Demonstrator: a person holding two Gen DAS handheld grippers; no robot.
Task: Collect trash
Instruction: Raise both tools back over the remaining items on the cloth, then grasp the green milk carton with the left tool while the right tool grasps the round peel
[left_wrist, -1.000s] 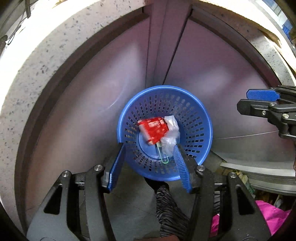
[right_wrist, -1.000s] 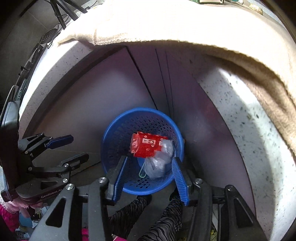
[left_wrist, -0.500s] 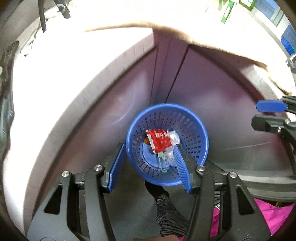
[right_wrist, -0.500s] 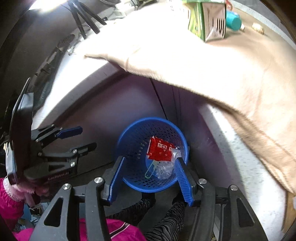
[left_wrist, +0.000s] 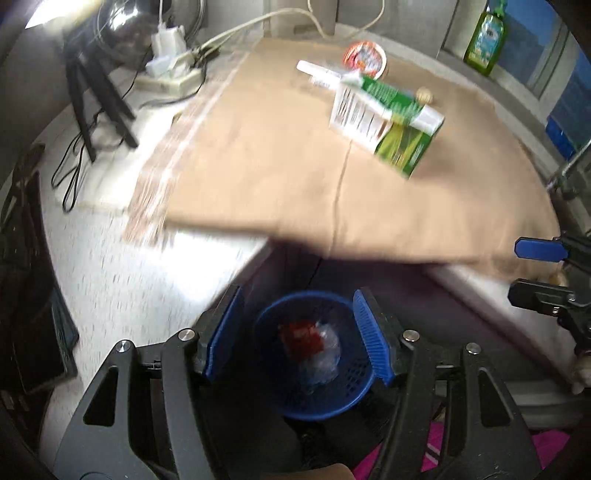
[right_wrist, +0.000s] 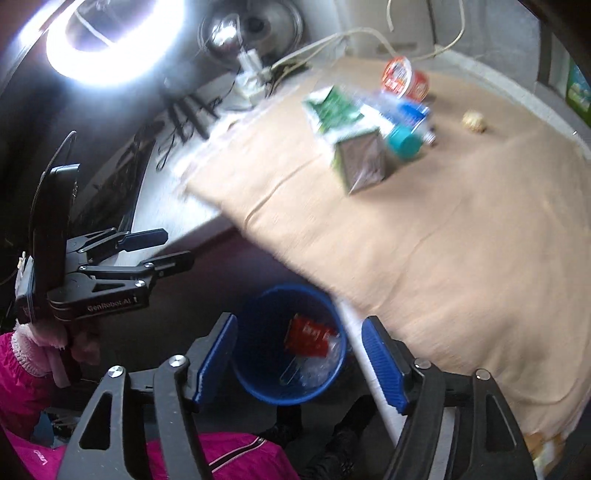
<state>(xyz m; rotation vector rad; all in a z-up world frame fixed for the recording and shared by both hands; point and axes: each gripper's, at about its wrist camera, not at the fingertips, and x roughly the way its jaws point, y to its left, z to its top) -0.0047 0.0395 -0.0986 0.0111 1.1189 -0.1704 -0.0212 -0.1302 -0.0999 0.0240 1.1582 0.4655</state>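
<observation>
Below both hand-held grippers, the blue perforated basket (left_wrist: 310, 354) already held a red wrapper (right_wrist: 308, 334) and clear plastic. Since a second before, the left hand-held gripper (left_wrist: 297, 334) and right hand-held gripper (right_wrist: 299, 363) had risen, jaws opening and empty. Ahead, the green carton (left_wrist: 388, 127) and other trash waited on the worktop (left_wrist: 258, 166), probably next.
</observation>
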